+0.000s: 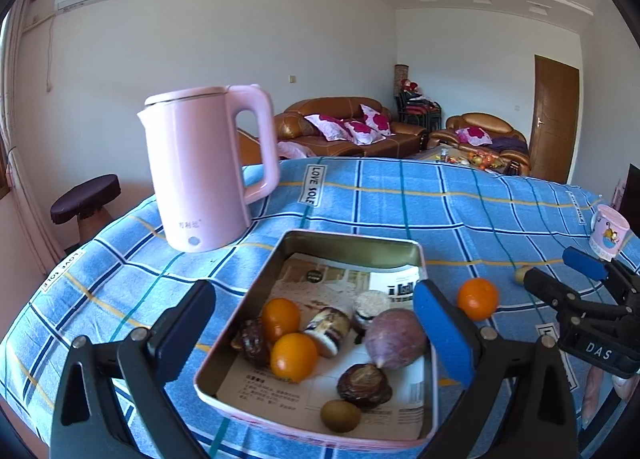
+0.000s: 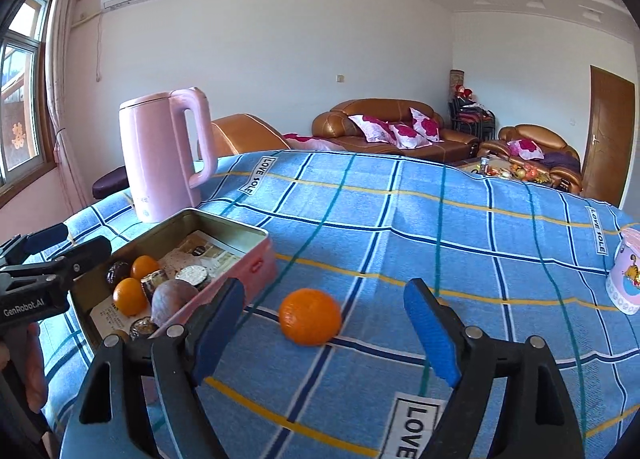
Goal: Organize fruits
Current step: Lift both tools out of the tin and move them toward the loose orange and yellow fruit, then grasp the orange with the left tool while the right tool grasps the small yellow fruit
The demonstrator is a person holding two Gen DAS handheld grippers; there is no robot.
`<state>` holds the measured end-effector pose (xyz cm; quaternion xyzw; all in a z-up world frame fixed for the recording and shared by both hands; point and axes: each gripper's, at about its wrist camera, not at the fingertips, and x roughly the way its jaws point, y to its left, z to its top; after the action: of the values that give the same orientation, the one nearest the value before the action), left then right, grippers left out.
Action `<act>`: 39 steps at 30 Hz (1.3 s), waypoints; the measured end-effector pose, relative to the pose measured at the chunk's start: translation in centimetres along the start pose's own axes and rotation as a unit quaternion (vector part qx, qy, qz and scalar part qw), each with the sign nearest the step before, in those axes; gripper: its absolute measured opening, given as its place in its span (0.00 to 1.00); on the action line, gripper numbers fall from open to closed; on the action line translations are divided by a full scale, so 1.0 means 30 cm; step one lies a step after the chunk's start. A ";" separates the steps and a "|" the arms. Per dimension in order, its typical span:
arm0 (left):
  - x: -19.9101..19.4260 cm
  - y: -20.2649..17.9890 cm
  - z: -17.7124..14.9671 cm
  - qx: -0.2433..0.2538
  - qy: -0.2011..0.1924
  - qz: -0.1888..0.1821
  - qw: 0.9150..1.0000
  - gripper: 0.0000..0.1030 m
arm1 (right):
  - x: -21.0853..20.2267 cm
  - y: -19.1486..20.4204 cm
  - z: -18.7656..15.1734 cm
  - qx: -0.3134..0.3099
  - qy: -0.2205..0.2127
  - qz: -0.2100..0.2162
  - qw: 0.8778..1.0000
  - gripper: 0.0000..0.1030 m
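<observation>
Looking along the left gripper (image 1: 316, 335), its two fingers (image 1: 442, 333) stand spread wide with nothing pinched; the open pink tin (image 1: 416, 249) lies between and just beyond them. Inside the tin, on printed paper, I count two oranges (image 1: 294, 357), one purple round fruit (image 1: 394, 337), one small brown kiwi-like fruit (image 1: 340, 415) nearest the camera, plus several dark wrapped sweets (image 1: 364, 385). A third orange, the loose orange (image 1: 478, 298), sits on the cloth just outside the right-hand finger, with a small yellowish fruit (image 1: 520, 274) beyond it. A pink kettle (image 1: 200, 175) stands beyond the left-hand finger, close to the tin's far corner. The right gripper (image 1: 576, 279) reaches in from the right edge; a pink cup (image 1: 609, 233) stands past it. The blue checked tablecloth (image 1: 400, 199) covers the table; brown sofas (image 1: 348, 123) and a wooden door (image 1: 556, 119) fill the room behind.

From the right wrist view, the right gripper (image 2: 324, 331) also has its fingers (image 2: 430, 333) spread apart and empty; the loose orange (image 2: 310, 316) rests on the tablecloth (image 2: 400, 219) between them, nearer the left-hand finger, touching neither. The tin (image 2: 256, 265) lies just outside that finger, the kettle (image 2: 160, 151) behind it. The left gripper (image 2: 60, 249) enters from the left edge. The cup (image 2: 626, 279) stands far right.
</observation>
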<state>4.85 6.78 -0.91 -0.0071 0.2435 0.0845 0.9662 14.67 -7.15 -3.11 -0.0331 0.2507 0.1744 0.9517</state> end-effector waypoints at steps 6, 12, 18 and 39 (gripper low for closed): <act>-0.008 -0.196 0.029 0.057 -0.007 -0.039 0.998 0.98 | -0.034 -0.130 -0.010 0.022 0.000 -0.040 0.999 0.81; 0.077 -0.369 0.030 0.103 0.014 -0.063 0.993 0.98 | -0.048 -0.259 -0.035 0.067 0.006 -0.068 0.995 0.81; 0.222 -0.462 0.004 0.124 0.084 -0.078 0.986 0.80 | -0.058 -0.307 -0.048 0.086 0.007 -0.066 0.994 0.81; 0.332 -0.437 -0.013 0.091 0.136 -0.120 0.979 0.47 | 0.072 -0.279 -0.015 0.066 0.057 -0.062 0.994 0.81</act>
<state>15.47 -4.56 -6.32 0.0399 0.3765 -0.0566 0.9238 19.15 -14.39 -4.76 0.0041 0.3132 0.0960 0.9448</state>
